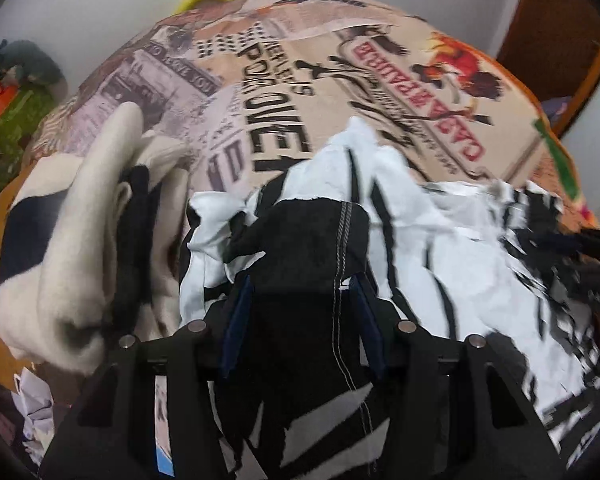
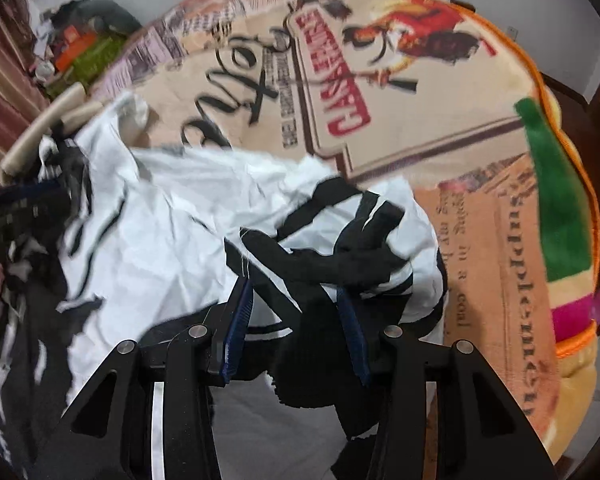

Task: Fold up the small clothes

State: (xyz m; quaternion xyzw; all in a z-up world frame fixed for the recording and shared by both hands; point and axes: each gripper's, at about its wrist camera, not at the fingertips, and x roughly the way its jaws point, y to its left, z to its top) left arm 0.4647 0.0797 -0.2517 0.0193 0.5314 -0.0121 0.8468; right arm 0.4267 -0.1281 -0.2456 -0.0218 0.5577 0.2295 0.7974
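Note:
A small white garment with black stripes and black patches [image 1: 412, 240] lies crumpled over a printed blanket [image 1: 300, 92]. My left gripper [image 1: 304, 292] is shut on a black part of it with a stitched seam. In the right wrist view the same garment [image 2: 160, 224] spreads to the left, and my right gripper [image 2: 296, 300] is shut on another black and white edge of it. The left gripper shows dimly at the far left of that view [image 2: 16, 208], blurred.
A cream and navy garment [image 1: 84, 216] is heaped at the left of the left wrist view. The blanket [image 2: 440, 140] has an orange edge at the right. Green and orange clutter [image 2: 84, 52] lies at the far left by a striped curtain.

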